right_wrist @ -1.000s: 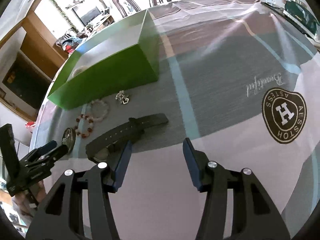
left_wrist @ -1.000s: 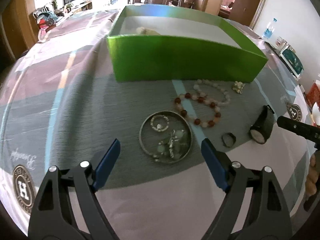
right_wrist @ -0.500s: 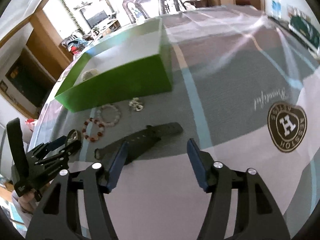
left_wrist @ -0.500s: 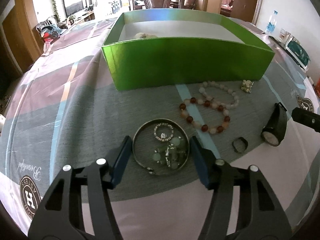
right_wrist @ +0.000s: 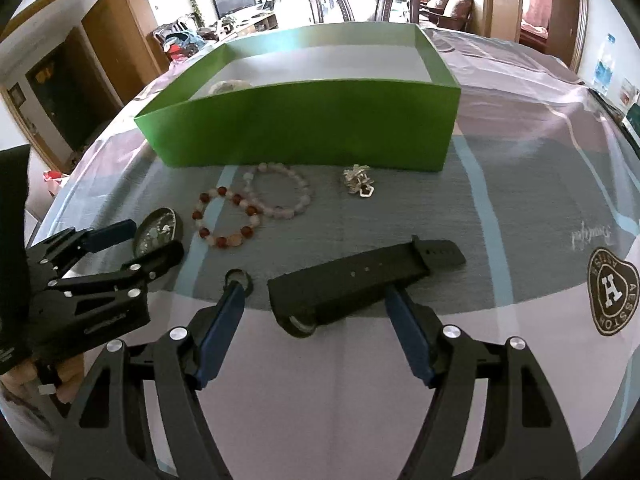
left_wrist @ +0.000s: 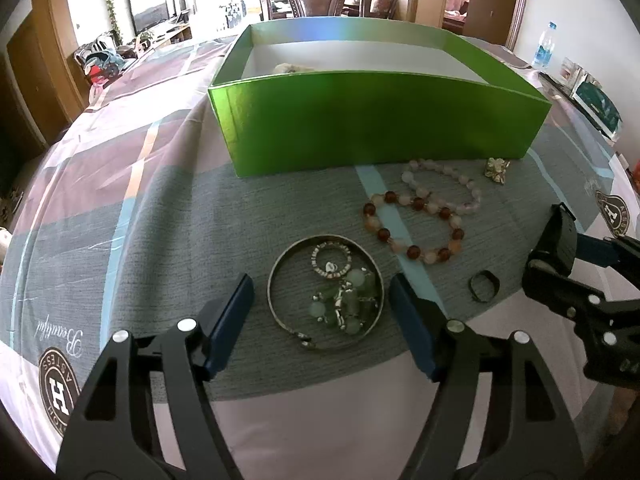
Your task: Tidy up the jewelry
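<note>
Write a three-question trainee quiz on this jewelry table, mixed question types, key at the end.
1. True or false: the silver metal bangle lies inside the green cardboard box.
2. What sits between the right gripper's open fingers?
A. the black strap watch
B. the red and white bead bracelet
C. the small dark ring
3. Fill in: the left gripper is open around the ____.

Key: 1 false; 2 A; 3 bangle.

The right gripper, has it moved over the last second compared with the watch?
Yes. The right gripper has swung over so the watch now lies between its jaws, unpinched; a second ago the watch lay off its left finger.
</note>
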Demonstrator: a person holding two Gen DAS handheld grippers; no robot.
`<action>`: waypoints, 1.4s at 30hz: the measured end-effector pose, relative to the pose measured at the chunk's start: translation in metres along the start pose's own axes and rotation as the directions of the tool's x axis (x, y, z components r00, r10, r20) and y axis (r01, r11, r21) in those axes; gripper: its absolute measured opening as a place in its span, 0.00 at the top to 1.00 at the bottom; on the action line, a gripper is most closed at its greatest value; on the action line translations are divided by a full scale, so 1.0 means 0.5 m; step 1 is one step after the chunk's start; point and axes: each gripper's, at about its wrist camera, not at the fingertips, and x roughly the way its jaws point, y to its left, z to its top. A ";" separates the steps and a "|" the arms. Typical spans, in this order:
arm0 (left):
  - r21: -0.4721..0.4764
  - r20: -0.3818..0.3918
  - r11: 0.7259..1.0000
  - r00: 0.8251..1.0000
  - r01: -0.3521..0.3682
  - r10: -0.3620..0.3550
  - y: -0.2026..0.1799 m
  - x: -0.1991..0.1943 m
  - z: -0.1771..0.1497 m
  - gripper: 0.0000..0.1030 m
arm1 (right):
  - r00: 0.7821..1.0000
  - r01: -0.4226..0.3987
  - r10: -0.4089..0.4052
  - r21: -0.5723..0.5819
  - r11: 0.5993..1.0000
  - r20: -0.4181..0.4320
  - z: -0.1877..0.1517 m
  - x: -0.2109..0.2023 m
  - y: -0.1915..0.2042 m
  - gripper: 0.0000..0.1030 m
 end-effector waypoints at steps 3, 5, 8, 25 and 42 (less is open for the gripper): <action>-0.002 0.008 1.000 1.000 0.002 -0.002 0.002 -0.003 -0.001 0.42 | 1.000 -0.009 0.009 0.005 1.000 -0.004 0.000 0.001 -0.003 0.45; -0.005 0.007 1.000 1.000 -0.003 0.003 0.002 -0.002 0.001 0.42 | 1.000 -0.018 0.018 0.008 1.000 -0.003 -0.001 0.002 -0.005 0.45; -0.013 0.009 1.000 1.000 -0.011 0.011 -0.002 -0.004 0.000 0.42 | 1.000 -0.028 0.028 0.009 1.000 -0.003 -0.002 0.003 -0.009 0.46; -0.009 0.090 0.999 0.995 -0.050 0.050 -0.023 -0.066 0.001 0.43 | 0.997 -0.075 0.075 0.009 0.997 0.004 0.008 -0.009 -0.015 0.81; -0.055 0.116 0.998 0.993 0.011 -0.004 0.020 -0.102 0.009 0.43 | 0.996 -0.083 0.081 0.036 0.996 0.041 0.019 -0.030 -0.021 0.81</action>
